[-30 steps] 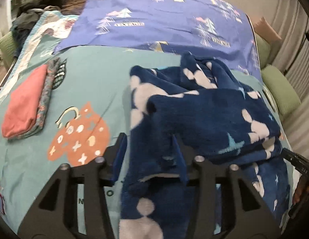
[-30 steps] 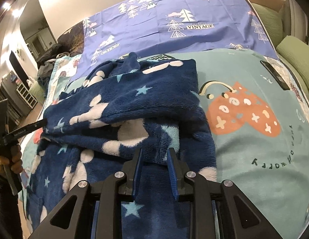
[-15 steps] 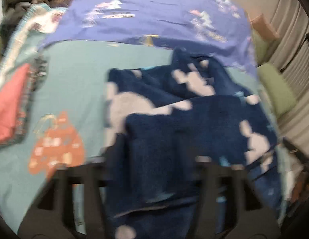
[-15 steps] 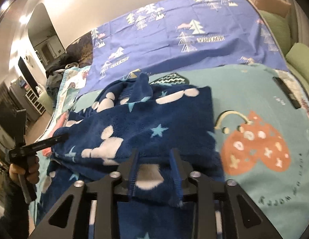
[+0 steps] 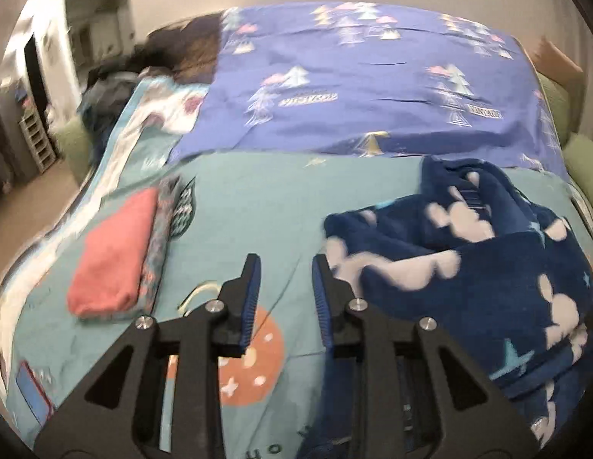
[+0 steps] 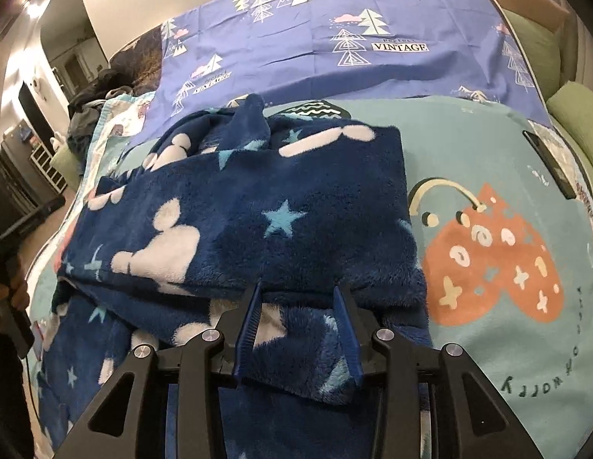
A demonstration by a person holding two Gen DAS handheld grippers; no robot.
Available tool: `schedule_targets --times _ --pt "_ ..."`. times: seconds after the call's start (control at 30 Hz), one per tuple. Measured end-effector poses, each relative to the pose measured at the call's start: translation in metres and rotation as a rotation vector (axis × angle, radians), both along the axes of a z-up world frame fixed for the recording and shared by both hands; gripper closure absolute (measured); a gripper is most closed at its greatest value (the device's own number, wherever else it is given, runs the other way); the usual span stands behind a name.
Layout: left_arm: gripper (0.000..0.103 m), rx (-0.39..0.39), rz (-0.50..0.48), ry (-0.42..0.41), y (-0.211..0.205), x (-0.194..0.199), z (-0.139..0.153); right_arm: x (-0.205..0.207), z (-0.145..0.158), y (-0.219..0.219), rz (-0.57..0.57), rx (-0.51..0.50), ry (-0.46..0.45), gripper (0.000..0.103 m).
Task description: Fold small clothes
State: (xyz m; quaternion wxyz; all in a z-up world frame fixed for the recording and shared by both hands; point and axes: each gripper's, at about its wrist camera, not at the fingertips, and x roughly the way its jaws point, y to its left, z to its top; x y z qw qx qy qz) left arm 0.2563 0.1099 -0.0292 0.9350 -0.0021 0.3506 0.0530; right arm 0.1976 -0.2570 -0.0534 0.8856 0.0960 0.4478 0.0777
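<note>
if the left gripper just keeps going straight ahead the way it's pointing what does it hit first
Probably the teal bedsheet: nothing lies between the open left gripper fingers. The folded pink cloth sits off to its left and the navy fleece garment to its right, close beside the right finger. Depth is hard to judge.

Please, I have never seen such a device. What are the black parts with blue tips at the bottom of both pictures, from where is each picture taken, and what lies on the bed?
There is no robot here. A person holds one hand-held tool in each hand, and each tool carries a wide-angle camera looking forward along its two fingers.

One picture comes from the left gripper. It is open and holds nothing, above the teal bedsheet. To its left lies a folded pink garment on a patterned one.

The other picture comes from the right gripper. It is open, its fingers at the edge of the partly folded navy fleece garment, not gripping it. Behind lies a purple sheet with trees.
</note>
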Motion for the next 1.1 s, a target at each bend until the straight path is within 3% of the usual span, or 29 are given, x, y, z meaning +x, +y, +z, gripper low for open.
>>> schedule_targets --times 0.1,0.27,0.37,0.47,0.53,0.57,0.6,0.63,0.73,0.87,0.97,1.1 --pt "0.067 -0.099 -0.083 0.024 -0.005 0.005 0.004 0.013 0.023 0.001 0.004 0.048 -0.046 0.064" --pt "0.065 -0.065 -0.285 0.034 -0.070 0.030 0.011 0.067 0.043 0.026 0.057 0.083 -0.043 0.064" --pt "0.064 -0.076 -0.361 0.122 -0.108 0.061 0.000 0.113 0.025 0.036 0.064 0.109 0.044 0.064" --pt "0.064 -0.012 -0.339 0.200 -0.129 0.093 -0.022 0.152 -0.006 0.031 -0.013 0.162 0.141 0.054" --pt "0.062 0.035 -0.311 0.233 -0.134 0.110 -0.040 0.164 -0.019 0.023 -0.042 0.257 0.144 0.054" --pt "0.051 0.050 -0.297 0.239 -0.132 0.114 -0.048 0.164 -0.022 0.023 -0.050 0.259 0.134 0.057" --pt "0.043 0.064 -0.273 0.237 -0.128 0.119 -0.057 0.169 -0.027 0.026 -0.067 0.175 0.131 0.066" --pt "0.034 0.050 -0.253 0.229 -0.121 0.119 -0.060 0.172 -0.034 0.030 -0.090 0.062 0.136 0.087" --pt "0.035 -0.070 -0.222 0.214 -0.101 0.115 -0.060 0.165 -0.033 0.029 -0.094 0.074 0.101 0.086" --pt "0.037 -0.041 -0.232 0.147 -0.092 0.085 -0.034 0.134 -0.008 0.024 -0.085 0.050 0.040 0.083" --pt "0.037 -0.046 -0.294 0.065 -0.081 0.046 -0.008 0.085 0.017 0.010 -0.033 0.055 -0.022 0.078" --pt "0.037 -0.032 -0.334 0.011 -0.058 -0.014 0.010 0.027 0.030 -0.008 -0.006 0.020 -0.039 0.076"
